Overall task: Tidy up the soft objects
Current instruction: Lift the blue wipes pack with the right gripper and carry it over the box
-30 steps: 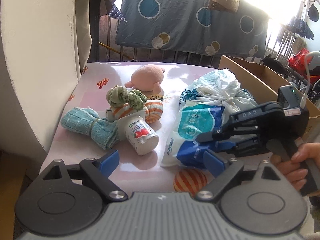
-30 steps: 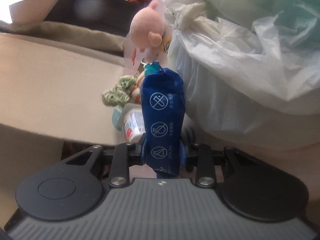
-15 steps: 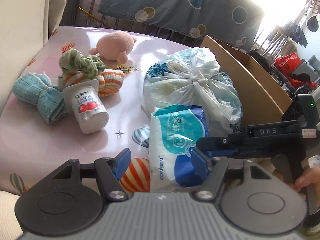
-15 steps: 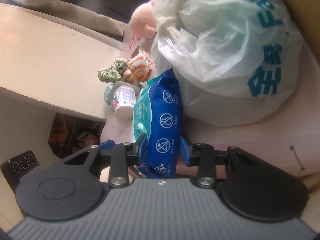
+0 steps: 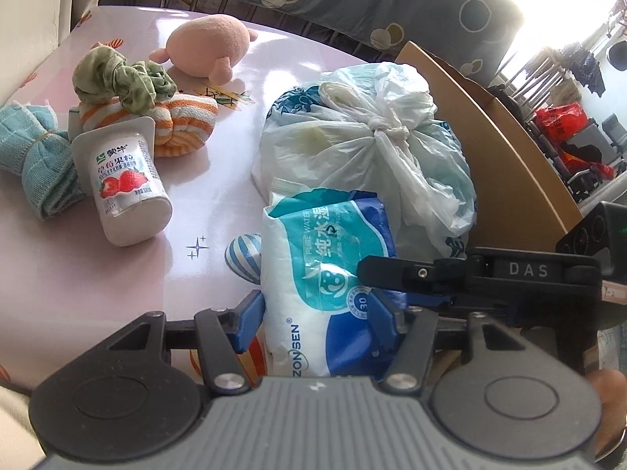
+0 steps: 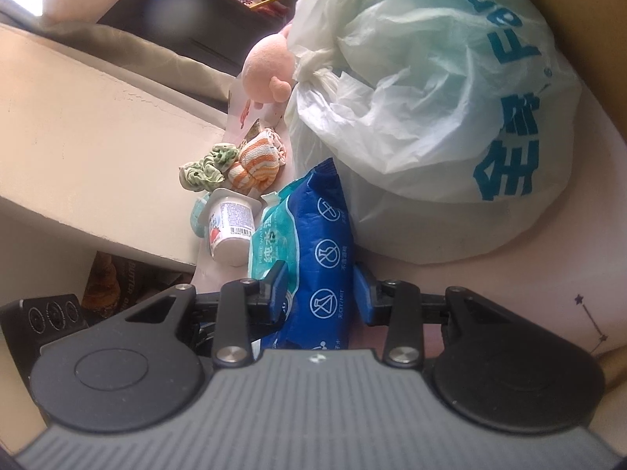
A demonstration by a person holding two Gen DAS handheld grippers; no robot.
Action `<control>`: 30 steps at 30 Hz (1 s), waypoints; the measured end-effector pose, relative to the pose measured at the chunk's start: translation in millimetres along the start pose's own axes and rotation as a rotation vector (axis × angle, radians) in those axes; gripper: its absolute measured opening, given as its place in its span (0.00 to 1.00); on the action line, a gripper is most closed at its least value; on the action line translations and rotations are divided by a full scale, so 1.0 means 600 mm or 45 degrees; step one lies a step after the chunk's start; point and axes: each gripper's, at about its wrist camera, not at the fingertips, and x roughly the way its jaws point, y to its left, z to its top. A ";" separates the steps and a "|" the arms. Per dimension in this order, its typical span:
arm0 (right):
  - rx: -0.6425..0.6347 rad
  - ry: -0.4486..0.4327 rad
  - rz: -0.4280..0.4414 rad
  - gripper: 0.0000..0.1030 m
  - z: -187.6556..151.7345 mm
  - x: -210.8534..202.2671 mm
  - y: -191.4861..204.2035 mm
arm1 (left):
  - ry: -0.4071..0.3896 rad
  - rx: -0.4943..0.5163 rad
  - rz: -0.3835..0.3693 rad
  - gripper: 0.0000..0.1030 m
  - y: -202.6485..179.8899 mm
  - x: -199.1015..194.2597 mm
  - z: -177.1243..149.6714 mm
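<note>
The table (image 5: 219, 203) is pink and shiny, with little stars and striped balloons drawn on it. A pink plush toy (image 5: 209, 45) sits at the far side. Near it lies an orange striped cloth roll (image 5: 184, 125) with a green scrunchie (image 5: 125, 84) on top. A yogurt bottle (image 5: 125, 184) (it has strawberries on it) lies on its side, touching a blue-green towel bundle (image 5: 35, 156). A tied white plastic bag (image 5: 376, 133) sits beside a brown cardboard box (image 5: 505, 152). A pack of wet wipes (image 5: 325, 258) leans against the bag.
</note>
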 end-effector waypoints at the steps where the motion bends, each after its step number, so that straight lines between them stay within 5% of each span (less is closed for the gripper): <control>1: 0.001 0.001 0.001 0.35 -0.001 0.003 0.002 | -0.001 -0.006 -0.003 0.57 0.001 -0.001 0.000; 13: 0.046 0.014 -0.020 0.46 -0.011 0.006 0.001 | 0.020 -0.019 -0.010 0.58 0.003 0.004 -0.005; 20: 0.053 0.010 -0.022 0.41 -0.018 0.006 0.014 | 0.008 -0.003 0.002 0.56 -0.009 -0.013 -0.014; 30: -0.050 -0.003 0.064 0.40 -0.019 -0.009 0.092 | -0.135 0.005 0.021 0.56 -0.023 -0.109 -0.006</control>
